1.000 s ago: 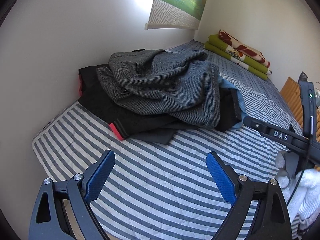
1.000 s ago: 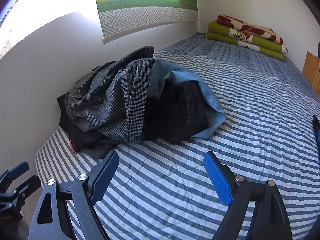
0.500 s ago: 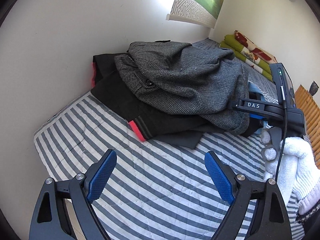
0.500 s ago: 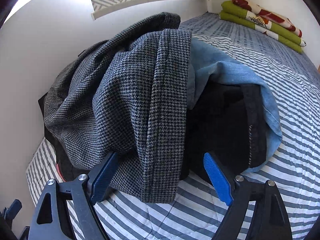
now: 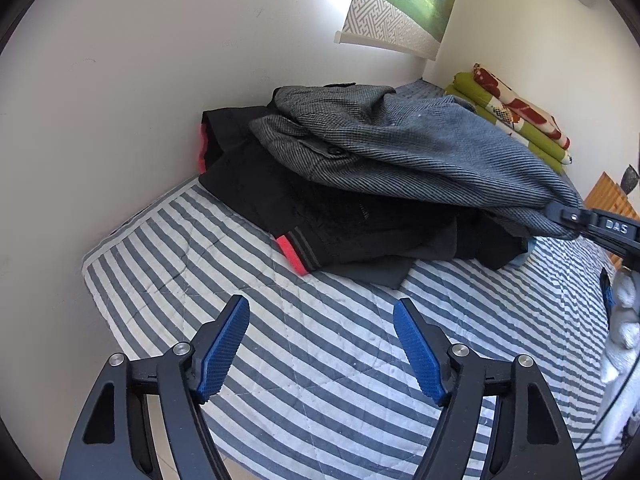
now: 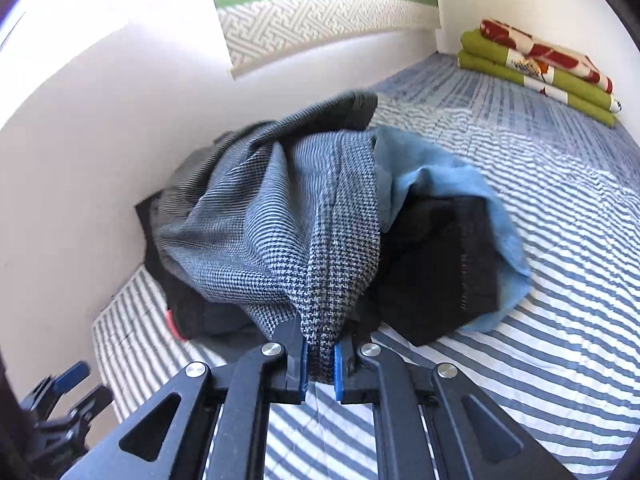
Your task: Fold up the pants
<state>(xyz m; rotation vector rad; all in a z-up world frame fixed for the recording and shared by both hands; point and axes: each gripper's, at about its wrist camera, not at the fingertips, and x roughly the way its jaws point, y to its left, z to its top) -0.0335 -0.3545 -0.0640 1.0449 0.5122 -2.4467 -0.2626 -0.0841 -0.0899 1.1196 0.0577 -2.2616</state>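
Grey houndstooth pants [image 5: 404, 144] [image 6: 288, 224] lie on top of a heap of clothes by the wall of a striped bed. My right gripper [image 6: 320, 354] is shut on the near hem of these grey pants, pulling the fabric taut toward me. In the left wrist view that same gripper [image 5: 568, 218] pinches the grey cloth at the far right. My left gripper [image 5: 320, 334] hangs open over bare striped bedding, in front of the heap, holding nothing.
Under the grey pants lie a black garment with a red cuff [image 5: 320, 224] and a light blue garment [image 6: 452, 192]. Folded green and red blankets [image 6: 536, 68] sit at the far corner. A white wall [image 5: 120, 80] borders the bed [image 5: 304, 360] on the left.
My right gripper moved onto the grey pants' hem, shut on it and pulled the fabric taut. My left gripper stayed open, shifting slightly left of the heap.
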